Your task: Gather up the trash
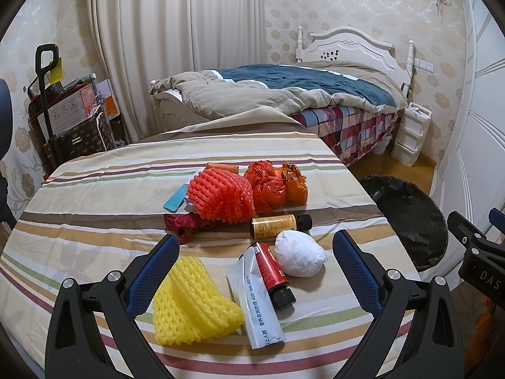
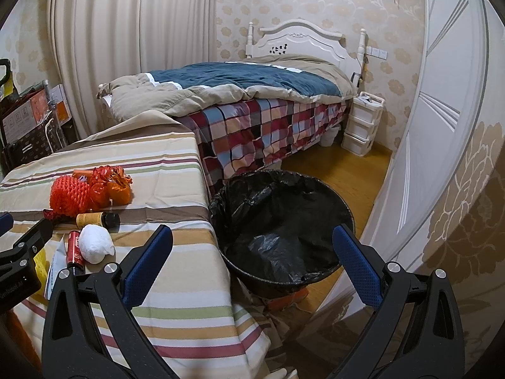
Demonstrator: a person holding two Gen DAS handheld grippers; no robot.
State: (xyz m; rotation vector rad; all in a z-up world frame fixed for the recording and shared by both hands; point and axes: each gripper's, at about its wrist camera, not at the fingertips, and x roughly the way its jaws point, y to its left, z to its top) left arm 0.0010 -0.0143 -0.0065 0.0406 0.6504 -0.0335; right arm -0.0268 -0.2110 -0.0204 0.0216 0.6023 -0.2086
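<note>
Trash lies on a striped tablecloth (image 1: 94,195): a yellow foam net (image 1: 192,309), a white sachet (image 1: 258,309), a red tube (image 1: 273,274), a white paper ball (image 1: 300,254), an amber bottle (image 1: 277,225), an orange foam net (image 1: 221,199) and orange wrappers (image 1: 277,183). My left gripper (image 1: 255,259) is open and empty above the red tube and sachet. My right gripper (image 2: 252,246) is open and empty, at the table's right edge beside the black-lined bin (image 2: 284,221). The paper ball (image 2: 94,243) also shows in the right wrist view.
A teal card (image 1: 175,202) and a dark red wrapper (image 1: 186,221) lie by the orange net. A bed (image 2: 252,101) stands behind the table, a white drawer unit (image 2: 359,126) beside it. Boxes and a cart (image 1: 69,110) stand at the far left. A white door (image 2: 426,158) is right.
</note>
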